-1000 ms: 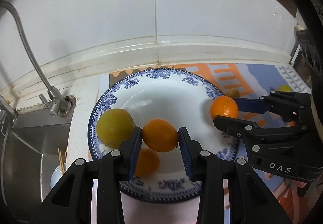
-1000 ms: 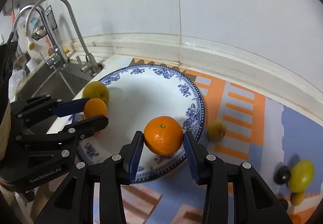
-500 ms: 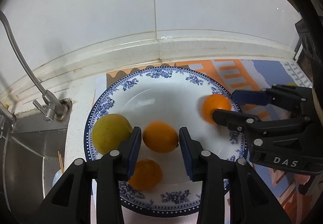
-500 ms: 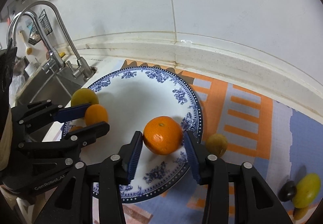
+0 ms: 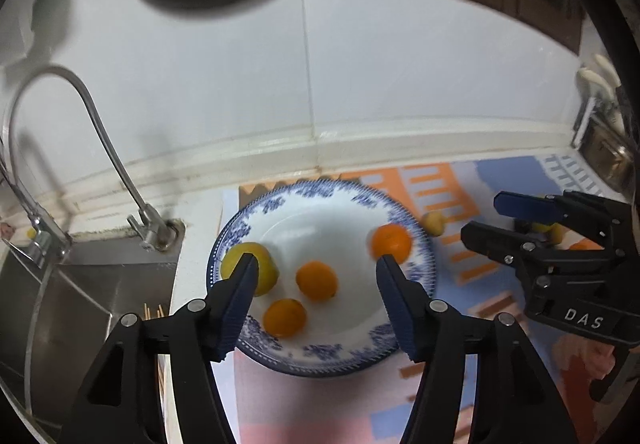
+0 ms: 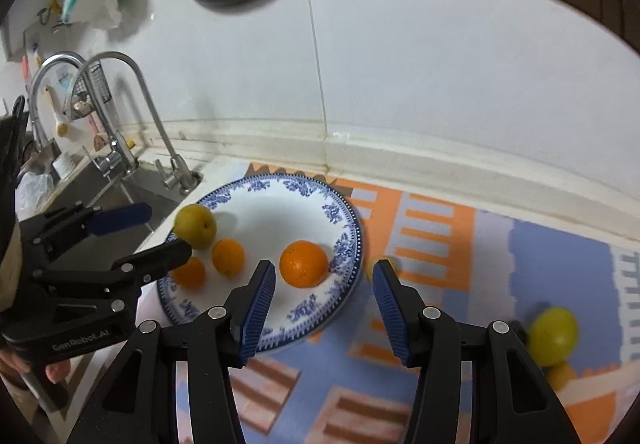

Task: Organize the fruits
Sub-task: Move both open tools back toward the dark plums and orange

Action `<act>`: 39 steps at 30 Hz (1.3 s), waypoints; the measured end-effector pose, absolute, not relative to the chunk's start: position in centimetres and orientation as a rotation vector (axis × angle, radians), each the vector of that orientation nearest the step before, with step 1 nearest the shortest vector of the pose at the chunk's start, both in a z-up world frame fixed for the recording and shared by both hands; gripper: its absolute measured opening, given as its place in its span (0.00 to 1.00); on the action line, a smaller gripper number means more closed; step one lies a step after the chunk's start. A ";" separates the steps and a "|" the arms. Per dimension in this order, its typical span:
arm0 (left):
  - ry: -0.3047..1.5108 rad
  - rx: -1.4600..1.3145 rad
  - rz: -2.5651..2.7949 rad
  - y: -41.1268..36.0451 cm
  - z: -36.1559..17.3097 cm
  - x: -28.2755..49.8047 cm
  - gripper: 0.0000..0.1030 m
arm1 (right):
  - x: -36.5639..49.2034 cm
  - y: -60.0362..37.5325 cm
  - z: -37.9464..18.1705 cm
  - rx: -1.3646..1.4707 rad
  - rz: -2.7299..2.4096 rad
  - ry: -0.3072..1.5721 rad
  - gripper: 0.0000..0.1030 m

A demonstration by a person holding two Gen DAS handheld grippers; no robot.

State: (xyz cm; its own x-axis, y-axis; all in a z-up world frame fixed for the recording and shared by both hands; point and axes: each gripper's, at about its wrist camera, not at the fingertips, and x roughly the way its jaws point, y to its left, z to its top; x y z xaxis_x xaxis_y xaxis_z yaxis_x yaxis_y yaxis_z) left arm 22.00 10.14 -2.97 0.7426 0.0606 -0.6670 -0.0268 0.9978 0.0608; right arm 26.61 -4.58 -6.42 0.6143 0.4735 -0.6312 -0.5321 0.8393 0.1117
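Note:
A blue-and-white plate (image 5: 276,200) (image 6: 256,186) lies on the counter mat. On it are a yellow-green fruit (image 5: 262,268) (image 6: 195,225), two small oranges (image 5: 317,279) (image 5: 285,317) (image 6: 228,257) (image 6: 189,273) and a larger orange (image 5: 391,242) (image 6: 303,263) near its right rim. My left gripper (image 5: 316,288) is open and empty above the plate's near side. My right gripper (image 6: 323,290) is open and empty, just behind the larger orange. A small yellow fruit (image 5: 434,222) (image 6: 380,264) lies on the mat right of the plate.
A sink (image 5: 80,292) and faucets (image 5: 100,140) (image 6: 132,112) are to the left. A yellow-green fruit (image 6: 553,335) with a small orange one (image 6: 560,374) lies on the mat (image 6: 432,228) at right. The white tiled wall (image 5: 400,64) rises behind.
Both grippers opened and pulled up and back from the plate. The left let go of a small orange, the right let go of the larger orange; both fruits now rest on the plate.

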 end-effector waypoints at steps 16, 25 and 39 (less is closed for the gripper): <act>0.585 0.037 -0.038 4.7 1.4 14.9 0.78 | 18.7 -11.5 -1.9 -0.006 0.459 0.576 0.69; 0.534 0.052 -0.125 1.8 2.5 13.5 0.79 | 15.6 -15.1 -0.8 0.020 0.348 0.525 0.74; 0.502 0.138 -0.318 -3.5 1.5 15.0 0.80 | 12.9 -20.7 -1.5 0.039 0.156 0.502 0.74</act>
State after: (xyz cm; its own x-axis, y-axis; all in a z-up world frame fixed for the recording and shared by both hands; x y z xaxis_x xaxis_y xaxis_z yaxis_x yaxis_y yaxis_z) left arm 15.02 -3.45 1.54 0.8291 -0.2646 -0.4925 0.3319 0.9418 0.0528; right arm 12.86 -20.70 -1.53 0.8648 0.1585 -0.4765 -0.1395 0.9874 0.0752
